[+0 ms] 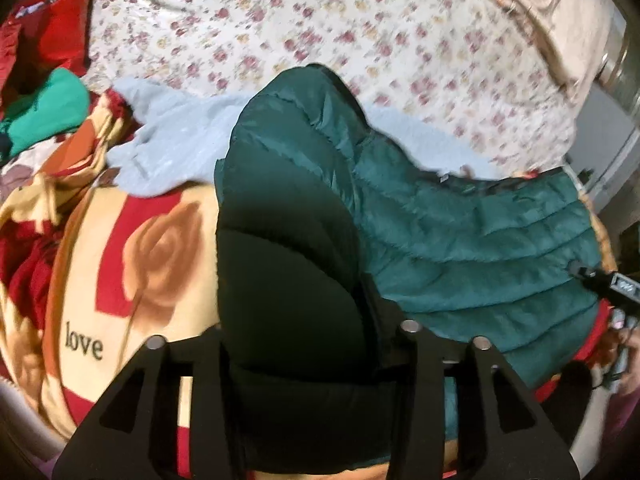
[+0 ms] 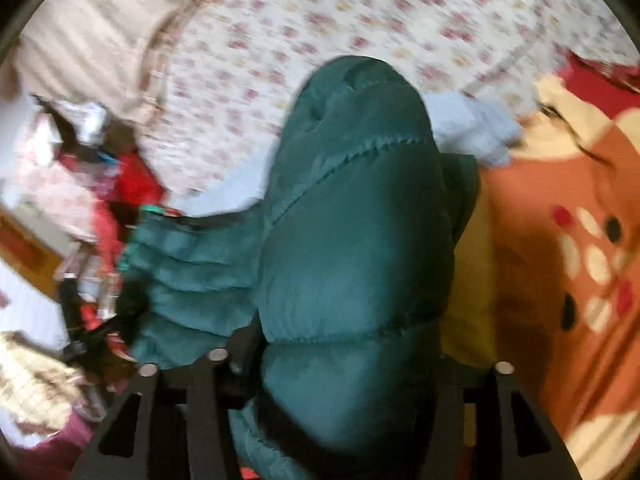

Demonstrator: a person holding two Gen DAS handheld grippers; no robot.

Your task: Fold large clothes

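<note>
A dark green quilted puffer jacket [image 1: 460, 240] lies across the bed, and both grippers lift a part of it. In the left wrist view a thick fold of the jacket bulges up between the jaws of my left gripper [image 1: 308, 344] and hides the fingertips; the jaws are clamped on it. In the right wrist view another padded fold [image 2: 352, 220] fills my right gripper [image 2: 356, 364] in the same way, gripped. The right gripper [image 1: 612, 284] also shows at the jacket's right edge in the left wrist view.
A floral bed sheet [image 1: 320, 20] lies beyond the jacket. A light blue fleece garment [image 1: 180, 144] lies under it. A red and cream rose blanket [image 1: 140, 264] reading "love" is at the left, with green [image 1: 44, 108] and red [image 1: 60, 28] clothes piled behind.
</note>
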